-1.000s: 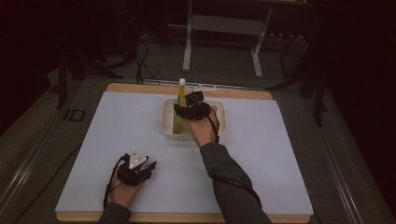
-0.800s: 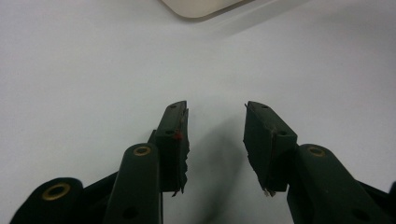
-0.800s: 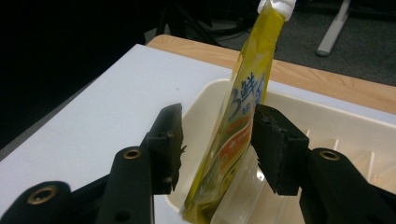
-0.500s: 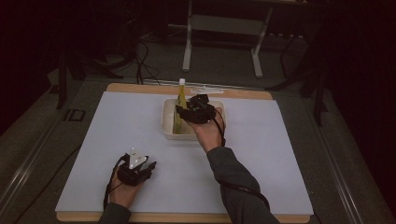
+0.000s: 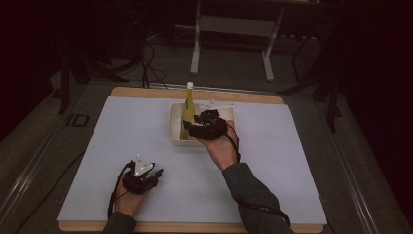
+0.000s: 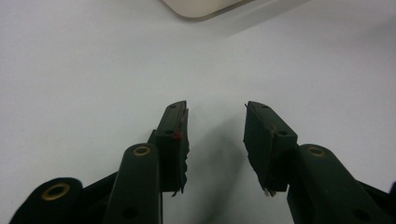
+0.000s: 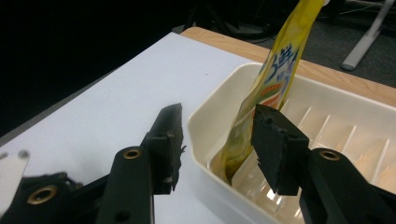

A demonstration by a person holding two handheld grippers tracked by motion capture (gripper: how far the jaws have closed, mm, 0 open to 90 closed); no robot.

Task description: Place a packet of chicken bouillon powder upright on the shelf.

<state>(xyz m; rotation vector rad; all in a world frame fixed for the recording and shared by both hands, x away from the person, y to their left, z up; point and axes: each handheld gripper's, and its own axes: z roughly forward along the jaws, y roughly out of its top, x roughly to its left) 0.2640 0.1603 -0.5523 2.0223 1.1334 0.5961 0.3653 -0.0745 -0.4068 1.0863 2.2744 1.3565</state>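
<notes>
Resting on the near left of the counter [image 5: 117,136], the left tool [image 5: 155,173] has its jaws spread with nothing between them, and the bare white surface shows through the gap in the left gripper view [image 6: 215,122]. It lies well apart from the work, so I expect little trouble from that side.

Farther right, at the middle of the counter's far half, sits a cream tray [image 5: 174,127]. A yellow squeeze bottle [image 5: 188,110] stands in its left end, leaning on the left wall. Its long axis runs close to upright, base down on the ribbed tray floor and white cap [image 5: 190,85] pointing up and slightly away toward the far edge. In the right gripper view the bottle [image 7: 273,84] tilts up to the right.

The right tool [image 5: 191,127] hovers over the tray with its jaws released. In its own view [image 7: 217,122] one jaw stands outside the tray wall and the other inside, just beside the bottle, so the rim [image 7: 205,119] lies between them.

Closing from here would likely pinch the tray wall along with the bottle, or miss the bottle altogether, and lifting could drag the light tray along. The bottle looks soft and tall, so a nudge from the inner jaw might topple it into the tray, and a hard squeeze could force liquid toward the cap.
</notes>
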